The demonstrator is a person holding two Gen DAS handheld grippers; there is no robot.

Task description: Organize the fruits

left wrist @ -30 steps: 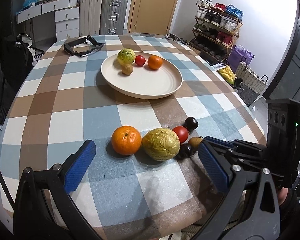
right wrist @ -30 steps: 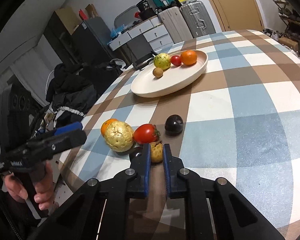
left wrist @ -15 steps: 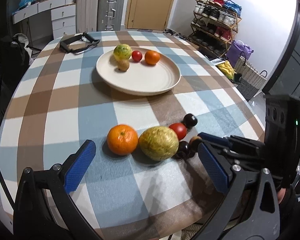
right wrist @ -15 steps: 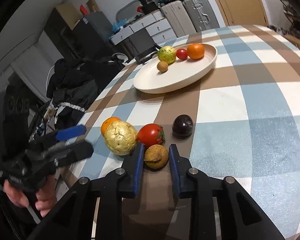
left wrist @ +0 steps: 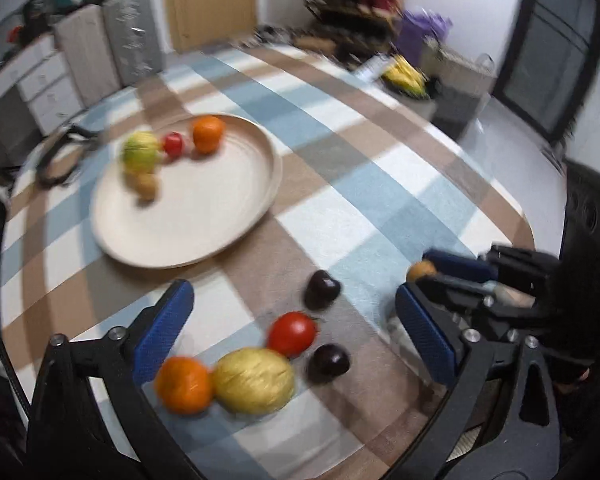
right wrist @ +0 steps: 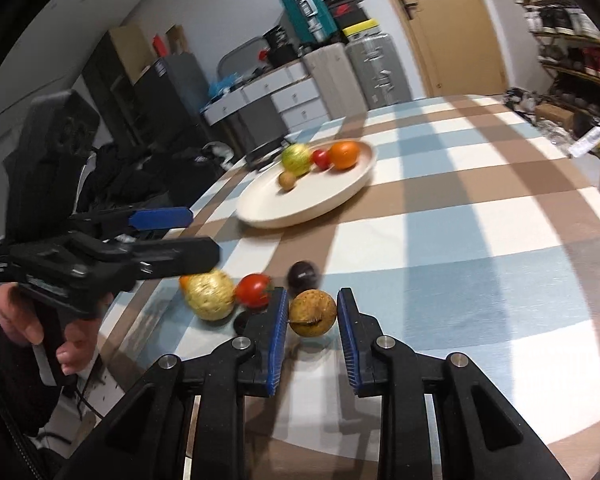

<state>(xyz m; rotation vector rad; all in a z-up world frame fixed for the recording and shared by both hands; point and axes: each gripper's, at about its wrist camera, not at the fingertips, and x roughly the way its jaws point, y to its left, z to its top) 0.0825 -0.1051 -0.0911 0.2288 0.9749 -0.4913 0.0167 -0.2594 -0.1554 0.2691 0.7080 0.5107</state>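
The right gripper (right wrist: 313, 312) pinches one small round brown fruit (right wrist: 313, 312), lifted just above the checked tablecloth (right wrist: 460, 240). The left gripper (left wrist: 292, 320) is spread wide, empty. Four fruits sit on the round cream plate (right wrist: 340, 196), five below.

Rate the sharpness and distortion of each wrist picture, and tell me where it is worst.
Left wrist view: heavy motion blur, worst on the plate and its fruit; the left gripper itself stays crisp; fisheye bends the table edge. Right wrist view: milder smear, the small brown fruit in the right gripper is fairly sharp, the dark plum behind is streaked; window light whitens the tablecloth's pale squares.
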